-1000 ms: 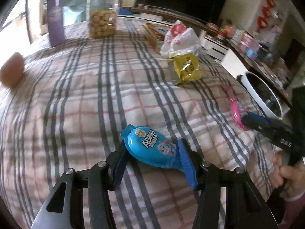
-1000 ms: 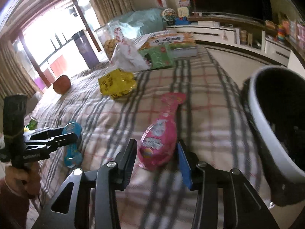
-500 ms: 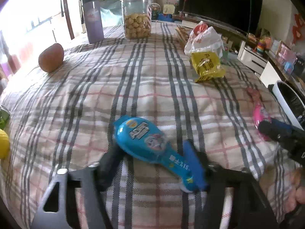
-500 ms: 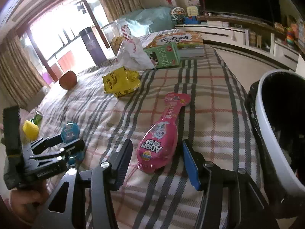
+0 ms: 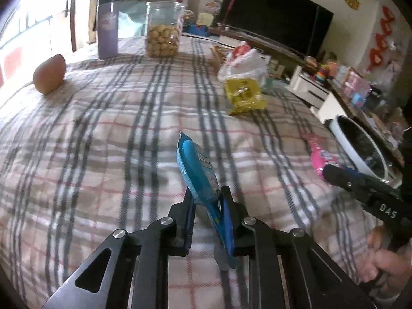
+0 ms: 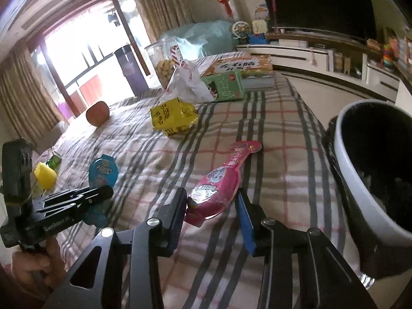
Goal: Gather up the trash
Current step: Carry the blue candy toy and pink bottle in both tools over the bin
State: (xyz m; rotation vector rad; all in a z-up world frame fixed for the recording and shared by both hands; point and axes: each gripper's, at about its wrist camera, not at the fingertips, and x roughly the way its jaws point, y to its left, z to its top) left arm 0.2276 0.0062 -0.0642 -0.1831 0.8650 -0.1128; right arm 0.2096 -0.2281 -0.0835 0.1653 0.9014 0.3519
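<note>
A blue blister package point(image 5: 198, 170) stands tipped up on its edge on the plaid cloth point(image 5: 103, 141). My left gripper point(image 5: 208, 193) is closing on its narrow end, and both pads press it. The same package point(image 6: 103, 170) shows in the right wrist view, behind the left gripper point(image 6: 103, 193). A pink blister package point(image 6: 221, 180) lies flat near the cloth's right edge. My right gripper point(image 6: 212, 198) is closing on its wide near end, with a pad touching each side. A white bin with a black liner point(image 6: 360, 193) stands just right of it.
A crumpled yellow wrapper point(image 5: 243, 95) and a white plastic bag point(image 5: 244, 59) lie farther back. A cookie jar point(image 5: 162, 36), a purple cup point(image 5: 106, 25), boxes point(image 6: 226, 85) and a brown round thing point(image 5: 49, 73) stand beyond. A yellow lump point(image 6: 45, 177) and a green can point(image 6: 55, 159) sit at the left.
The left jaws have closed on the blue package, which turned from flat to standing on edge. The right jaws have narrowed from a clear gap to touching the pink package.
</note>
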